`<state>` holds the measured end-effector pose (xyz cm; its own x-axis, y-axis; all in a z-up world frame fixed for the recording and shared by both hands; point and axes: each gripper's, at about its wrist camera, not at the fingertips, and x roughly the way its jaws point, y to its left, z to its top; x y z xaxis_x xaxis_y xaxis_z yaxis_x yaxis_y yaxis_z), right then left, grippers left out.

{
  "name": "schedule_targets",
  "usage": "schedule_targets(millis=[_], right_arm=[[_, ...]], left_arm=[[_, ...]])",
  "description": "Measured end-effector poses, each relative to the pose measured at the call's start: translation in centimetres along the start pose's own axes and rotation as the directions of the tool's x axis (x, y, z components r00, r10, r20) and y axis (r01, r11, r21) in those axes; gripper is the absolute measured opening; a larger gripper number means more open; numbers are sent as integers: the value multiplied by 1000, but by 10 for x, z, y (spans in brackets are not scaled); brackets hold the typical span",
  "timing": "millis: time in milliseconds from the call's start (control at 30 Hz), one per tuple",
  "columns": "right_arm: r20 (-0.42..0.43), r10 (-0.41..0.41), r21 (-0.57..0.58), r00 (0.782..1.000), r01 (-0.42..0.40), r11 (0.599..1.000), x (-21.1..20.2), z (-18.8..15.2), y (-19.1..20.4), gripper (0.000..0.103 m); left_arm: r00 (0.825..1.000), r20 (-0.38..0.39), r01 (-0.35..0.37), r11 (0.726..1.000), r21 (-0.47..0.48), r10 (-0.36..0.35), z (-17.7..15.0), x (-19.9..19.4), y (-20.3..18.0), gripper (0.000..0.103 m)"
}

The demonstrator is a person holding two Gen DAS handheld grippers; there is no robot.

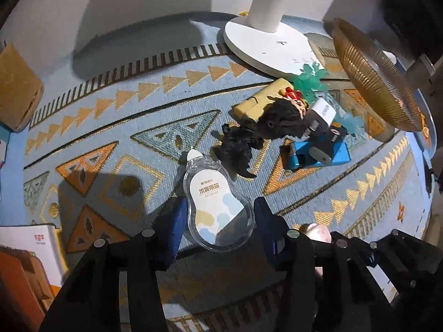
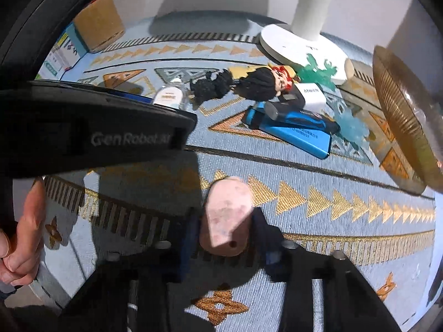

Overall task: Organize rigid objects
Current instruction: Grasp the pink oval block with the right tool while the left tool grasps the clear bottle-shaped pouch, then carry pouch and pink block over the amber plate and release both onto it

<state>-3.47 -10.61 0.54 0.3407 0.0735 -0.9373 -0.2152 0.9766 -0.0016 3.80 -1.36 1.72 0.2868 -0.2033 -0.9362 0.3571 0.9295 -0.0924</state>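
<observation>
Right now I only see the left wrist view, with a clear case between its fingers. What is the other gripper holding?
Observer: The right gripper is clamped on a pink piece, rounded at its far end.
Operator: Anything odd about it?
Observer: It has a small hole near its close end.
Operator: Is a person there?
Observer: Yes, a hand shows at the lower left, fingers curled.
</observation>
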Motion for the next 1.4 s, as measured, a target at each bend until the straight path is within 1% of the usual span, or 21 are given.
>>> schedule_targets(millis=[100,200,300,400,467,567,667,700,767,800,867,933,1000,1033,1067,1133,1200,1233,1300,1400], right_arm=[[-3,4,13,1000,-4,1000,-5,-1,-5,36],[-11,-15,49,1000,15,999,-15,-11,-24,36],[-24,-26,126,999,29,992,-19,-18,-52,36],[-22,6,205,1000,-1,979,-26,-25,-81,36],[-2,27,215,1000,-26,976,-32,-29,-97,36],[21,16,217,1000,-20,976,-40,-35,-122,36],[5,22,200,1000,-23,980,-40,-41,-138,36],[-5,29,197,1000,-28,980,-35,-38,-141,36],[-27,53,211,998,-46,976,-26,-40,-143,37],[-16,57,221,998,-52,974,-25,-41,-143,37],[-21,74,220,997,-68,973,-25,-48,-137,54],[-34,63,207,997,-54,977,-23,-47,-130,59],[-45,17,173,999,-9,985,-20,-44,-119,58],[-51,-17,147,999,24,989,-20,-44,-114,48],[-44,-16,122,999,21,992,-21,-44,-110,39],[-53,36,101,998,-30,994,-22,-45,-107,39],[-65,97,104,993,-90,991,-26,-45,-106,39],[-57,147,120,987,-139,983,-32,-44,-108,39],[-24,214,133,976,-209,969,-51,-38,-116,39],[49,248,144,967,-253,957,-84,-25,-134,39]], left_arm=[[1000,15,17,1000,-8,-17,-2,-2,0,46],[1000,17,27,999,-17,-27,-6,-6,3,46],[999,18,36,999,-36,-35,-14,-14,8,46],[999,21,45,998,-35,-44,-15,-16,5,46],[999,23,50,998,-31,-49,-13,-15,0,46],[998,24,52,998,-34,-51,-14,-15,-6,46],[998,15,59,997,-46,-59,-18,-13,-11,46],[998,12,58,997,-49,-58,-19,-12,-12,46],[998,8,58,997,-53,-58,-21,-12,-15,46],[998,6,57,997,-57,-57,-22,-12,-16,46],[998,5,59,996,-68,-59,-23,-13,-18,46],[998,7,62,995,-79,-62,-24,-15,-20,46],[998,13,60,995,-83,-60,-26,-18,-23,46],[998,17,57,995,-83,-56,-27,-20,-25,46],[998,24,53,995,-81,-51,-28,-23,-28,46],[998,37,52,996,-77,-50,-28,-28,-34,46],[997,50,60,995,-76,-56,-25,-36,-42,46],[997,57,64,995,-74,-60,-23,-39,-46,46],[994,80,74,995,-65,-69,-17,-49,-57,46],[989,125,83,996,-38,-78,-3,-67,-78,46]])
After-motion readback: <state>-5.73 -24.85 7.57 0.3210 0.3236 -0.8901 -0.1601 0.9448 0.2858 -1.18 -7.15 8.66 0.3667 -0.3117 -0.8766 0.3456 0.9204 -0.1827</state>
